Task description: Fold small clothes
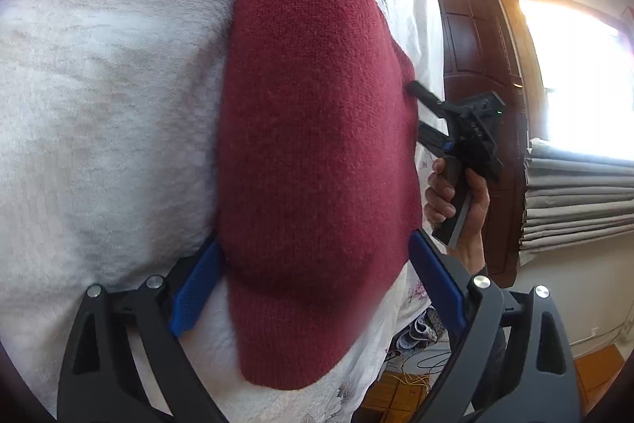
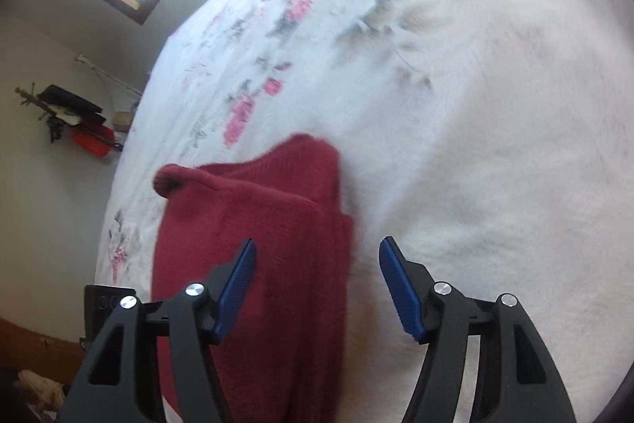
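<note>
Left tongs (image 1: 317,288) stand spread wide, blue pads on either side of the red knit garment (image 1: 317,129) without pinching it. Right tongs (image 2: 317,284) gape too, holding nothing, one pad over the garment's edge. It lies folded on the white floral bedspread (image 2: 455,129). Beyond it, a hand (image 1: 459,201) grips the right tongs' handle near the bed's edge.

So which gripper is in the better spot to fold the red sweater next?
Probably left. The left gripper is open with the dark red knitted sweater between its blue pads, while the right gripper hangs open over the sweater's edge.
</note>
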Tool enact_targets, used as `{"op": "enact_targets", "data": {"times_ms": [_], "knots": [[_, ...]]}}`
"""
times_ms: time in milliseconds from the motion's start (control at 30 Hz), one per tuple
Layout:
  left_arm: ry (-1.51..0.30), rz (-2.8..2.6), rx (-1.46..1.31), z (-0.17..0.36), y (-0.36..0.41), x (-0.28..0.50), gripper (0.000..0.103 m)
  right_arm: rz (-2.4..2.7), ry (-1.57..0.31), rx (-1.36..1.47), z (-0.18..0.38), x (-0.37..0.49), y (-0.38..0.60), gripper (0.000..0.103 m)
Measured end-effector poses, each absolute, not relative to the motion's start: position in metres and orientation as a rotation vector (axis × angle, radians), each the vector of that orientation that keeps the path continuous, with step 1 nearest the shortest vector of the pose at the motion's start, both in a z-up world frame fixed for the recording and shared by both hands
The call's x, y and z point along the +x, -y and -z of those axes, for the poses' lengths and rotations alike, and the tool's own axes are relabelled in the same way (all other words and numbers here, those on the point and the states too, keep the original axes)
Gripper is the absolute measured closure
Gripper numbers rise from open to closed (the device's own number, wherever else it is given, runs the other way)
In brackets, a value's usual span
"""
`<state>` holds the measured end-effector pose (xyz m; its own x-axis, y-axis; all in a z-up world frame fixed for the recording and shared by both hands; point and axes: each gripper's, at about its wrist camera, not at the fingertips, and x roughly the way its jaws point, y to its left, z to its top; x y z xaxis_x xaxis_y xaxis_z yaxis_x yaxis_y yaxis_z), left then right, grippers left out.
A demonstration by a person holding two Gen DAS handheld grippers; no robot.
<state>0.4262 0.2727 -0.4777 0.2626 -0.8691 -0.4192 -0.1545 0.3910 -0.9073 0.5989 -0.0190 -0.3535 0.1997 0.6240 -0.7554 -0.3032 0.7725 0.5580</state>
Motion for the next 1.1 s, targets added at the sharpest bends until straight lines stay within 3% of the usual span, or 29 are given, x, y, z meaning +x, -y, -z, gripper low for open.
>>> {"op": "enact_targets", "data": {"times_ms": [67, 167, 267, 500, 733, 833, 867, 1000, 1033, 1067, 1100], "knots": [[-1.214, 0.641, -1.082, 0.475, -0.268, 0.426, 0.011, -0.809, -1.169, 0.279, 0.325, 0.59, -0.02, 0.043], [-1.198, 0.639, -1.071, 0.472, -0.261, 0.424, 0.011, -0.977, -1.205, 0.146, 0.312, 0.579, -0.102, 0.072], [-1.192, 0.637, -1.074, 0.47, -0.261, 0.422, 0.012, -1.007, -1.276, 0.024, 0.335, 0.575, -0.175, 0.084], [-1.19, 0.643, -1.121, 0.47, -0.264, 0.42, 0.011, -0.847, -1.29, -0.003, 0.383, 0.614, -0.23, 0.088], [-1.168, 0.671, -1.152, 0.472, -0.269, 0.414, 0.011, -0.762, -1.237, 0.066, 0.372, 0.647, -0.222, 0.088], [-1.173, 0.672, -1.145, 0.475, -0.273, 0.412, 0.01, -0.803, -1.27, 0.136, 0.366, 0.643, -0.21, 0.076], [-1.175, 0.676, -1.141, 0.476, -0.278, 0.412, 0.009, -0.829, -1.289, 0.187, 0.362, 0.643, -0.202, 0.06], [-1.202, 0.681, -1.132, 0.473, -0.273, 0.418, 0.008, -0.779, -1.264, 0.217, 0.332, 0.642, -0.147, 0.055], [-1.204, 0.687, -1.128, 0.473, -0.272, 0.419, 0.008, -0.781, -1.275, 0.203, 0.327, 0.64, -0.127, 0.048], [-1.208, 0.693, -1.117, 0.473, -0.27, 0.42, 0.008, -0.792, -1.296, 0.18, 0.325, 0.634, -0.106, 0.028], [-1.211, 0.699, -1.106, 0.474, -0.268, 0.421, 0.008, -0.794, -1.305, 0.159, 0.325, 0.627, -0.082, 0.019]]}}
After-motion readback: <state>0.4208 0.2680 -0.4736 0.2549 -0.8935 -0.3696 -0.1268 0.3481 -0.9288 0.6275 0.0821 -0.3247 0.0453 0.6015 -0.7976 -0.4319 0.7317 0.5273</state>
